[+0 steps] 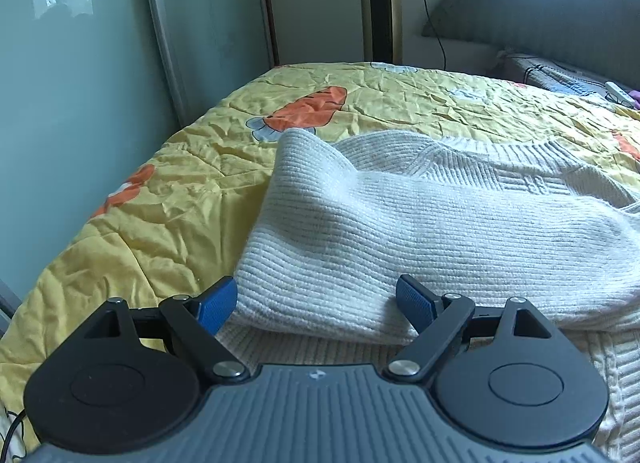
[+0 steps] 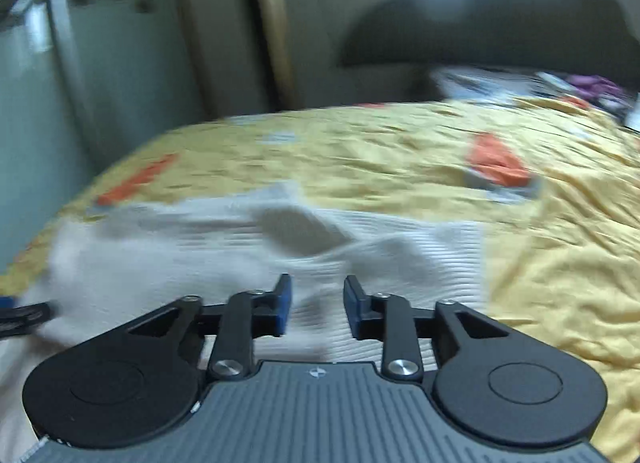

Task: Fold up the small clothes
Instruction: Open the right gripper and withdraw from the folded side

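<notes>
A cream ribbed knit sweater (image 1: 420, 223) lies on the yellow quilt (image 1: 160, 199), with a folded-over part lying across its body. My left gripper (image 1: 316, 301) is wide open, its blue pads either side of the near edge of that folded part, not closed on it. In the blurred right wrist view the same sweater (image 2: 224, 247) spreads in front of my right gripper (image 2: 317, 303), which is open with a narrower gap and holds nothing. The tip of the left gripper (image 2: 24, 317) shows at the far left of that view.
The bed's yellow quilt (image 2: 540, 263) has orange and blue cartoon prints. A pale green wardrobe (image 1: 80, 63) stands at the left. A dark headboard (image 1: 560, 23) and small items (image 1: 618, 93) sit at the far right end.
</notes>
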Tool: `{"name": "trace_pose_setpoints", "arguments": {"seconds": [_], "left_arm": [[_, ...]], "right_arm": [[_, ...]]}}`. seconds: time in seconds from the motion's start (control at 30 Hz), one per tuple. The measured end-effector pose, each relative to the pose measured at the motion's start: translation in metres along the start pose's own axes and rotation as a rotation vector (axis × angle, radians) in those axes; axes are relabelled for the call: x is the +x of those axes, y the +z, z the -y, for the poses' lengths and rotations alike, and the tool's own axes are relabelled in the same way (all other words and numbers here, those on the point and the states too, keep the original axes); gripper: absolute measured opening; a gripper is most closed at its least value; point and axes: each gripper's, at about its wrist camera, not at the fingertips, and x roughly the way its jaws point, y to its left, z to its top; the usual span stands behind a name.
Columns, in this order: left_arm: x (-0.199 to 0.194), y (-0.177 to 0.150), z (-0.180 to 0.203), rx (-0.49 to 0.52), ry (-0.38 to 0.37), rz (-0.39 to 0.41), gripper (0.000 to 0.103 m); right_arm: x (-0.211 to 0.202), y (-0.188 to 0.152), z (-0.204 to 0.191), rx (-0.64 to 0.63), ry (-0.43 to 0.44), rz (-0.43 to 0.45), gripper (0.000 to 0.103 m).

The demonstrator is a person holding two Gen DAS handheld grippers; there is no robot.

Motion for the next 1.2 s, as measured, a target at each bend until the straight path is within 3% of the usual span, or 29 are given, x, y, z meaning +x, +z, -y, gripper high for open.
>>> {"name": "trace_pose_setpoints", "arguments": {"seconds": [0.13,0.23,0.37,0.5,0.8,0.93,1.2], "left_arm": [[-0.004,-0.002,-0.002,-0.016,-0.007,-0.004,0.087],[-0.008,-0.007,-0.003,-0.019,-0.017,-0.006,0.087],[-0.016,-0.013,-0.002,-0.028,-0.034,-0.009,0.087],[-0.024,-0.02,0.001,-0.024,-0.057,-0.018,0.087],[-0.034,-0.037,0.01,0.009,-0.066,-0.024,0.087],[-0.038,-0.042,0.006,-0.004,-0.107,-0.031,0.087],[-0.053,-0.063,0.005,-0.039,-0.124,-0.005,0.087]], "right_arm": [[0.021,-0.012,-0.017,-0.084,0.015,-0.104,0.042],[0.014,-0.013,-0.011,-0.013,0.01,-0.078,0.045],[0.004,-0.017,-0.017,-0.037,0.017,-0.062,0.077],[0.009,-0.027,-0.019,-0.065,-0.023,-0.099,0.078],[-0.011,-0.038,-0.025,-0.046,0.011,-0.082,0.082],[-0.019,-0.042,-0.022,-0.029,0.024,-0.075,0.084],[-0.033,-0.057,-0.034,-0.044,0.069,-0.096,0.099]]}}
